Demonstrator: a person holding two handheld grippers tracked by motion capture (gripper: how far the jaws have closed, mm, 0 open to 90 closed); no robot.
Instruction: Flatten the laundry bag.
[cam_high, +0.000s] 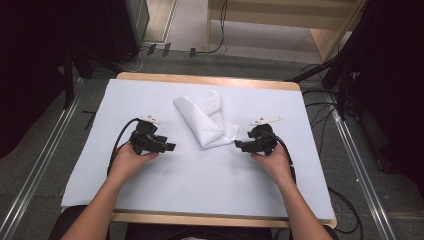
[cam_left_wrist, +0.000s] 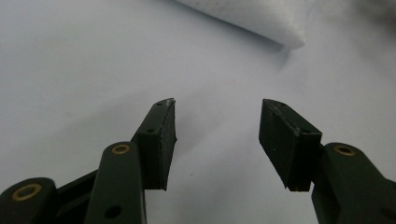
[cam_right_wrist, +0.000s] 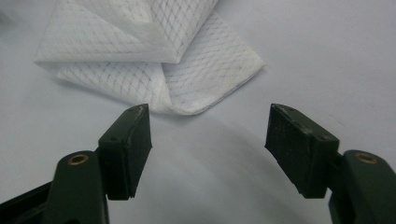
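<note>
A folded white cloth (cam_high: 205, 120) with a faint grid weave lies on the white table cover (cam_high: 200, 170), a little past the middle. Left of the cloth, my left gripper (cam_high: 170, 147) is held low over the cover, pointing right at the cloth; its jaws stand open with nothing between them (cam_left_wrist: 217, 135), and the cloth's corner (cam_left_wrist: 261, 18) lies well ahead. My right gripper (cam_high: 239, 144) sits right of the cloth, pointing left, open and empty (cam_right_wrist: 208, 149). The cloth's nearest folded edge (cam_right_wrist: 187, 88) lies just beyond the fingertips, untouched.
The cover spreads over a wooden table whose edge (cam_high: 210, 79) shows at the back. Dark stands (cam_high: 345, 75) and cables (cam_high: 320, 107) crowd the floor at the right, and more cables (cam_high: 150, 50) lie behind the table. A pale wooden bench (cam_high: 290, 20) stands farther back.
</note>
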